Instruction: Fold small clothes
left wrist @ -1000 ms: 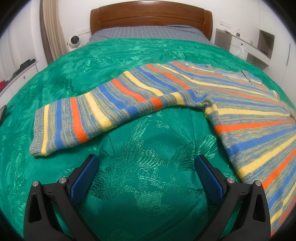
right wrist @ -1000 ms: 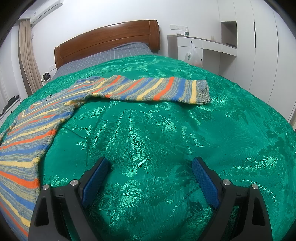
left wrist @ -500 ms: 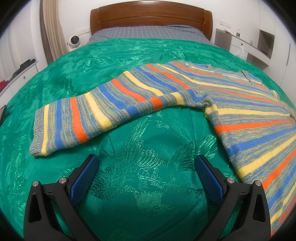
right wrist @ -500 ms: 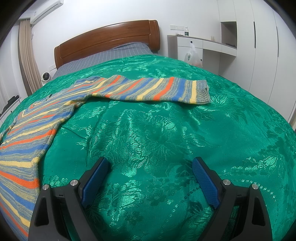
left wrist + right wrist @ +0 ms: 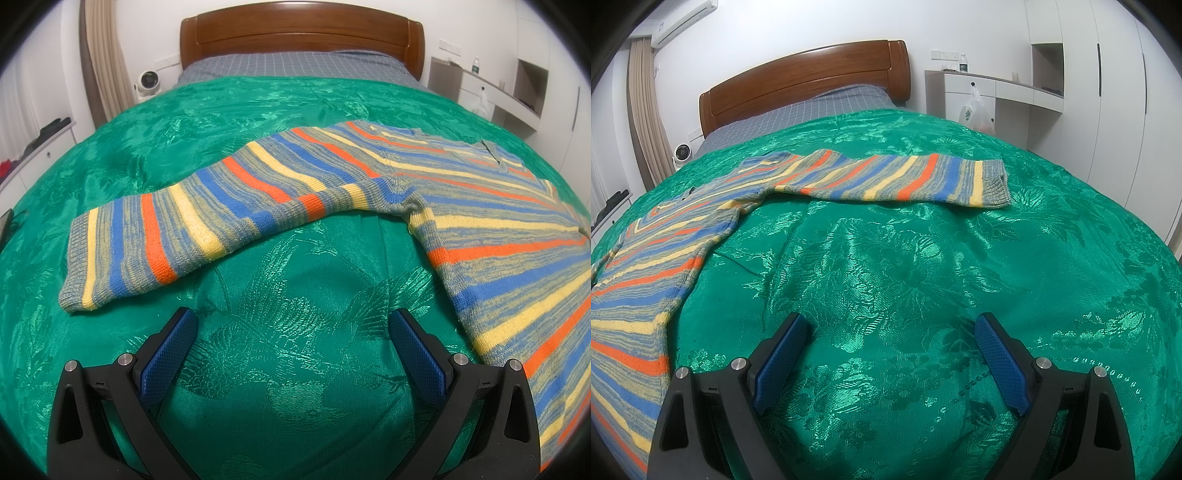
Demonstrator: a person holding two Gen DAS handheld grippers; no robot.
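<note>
A striped knit sweater in blue, orange, yellow and grey lies flat on the green bedspread, both sleeves spread out. In the left wrist view its left sleeve reaches to the left, cuff just beyond my open, empty left gripper. In the right wrist view the sweater's body lies at the left and the other sleeve stretches right, well beyond my open, empty right gripper. Both grippers hover low over bare bedspread.
The bed has a wooden headboard and a grey checked sheet at the far end. A small white fan stands at the left. White cabinets and a plastic bag are at the right.
</note>
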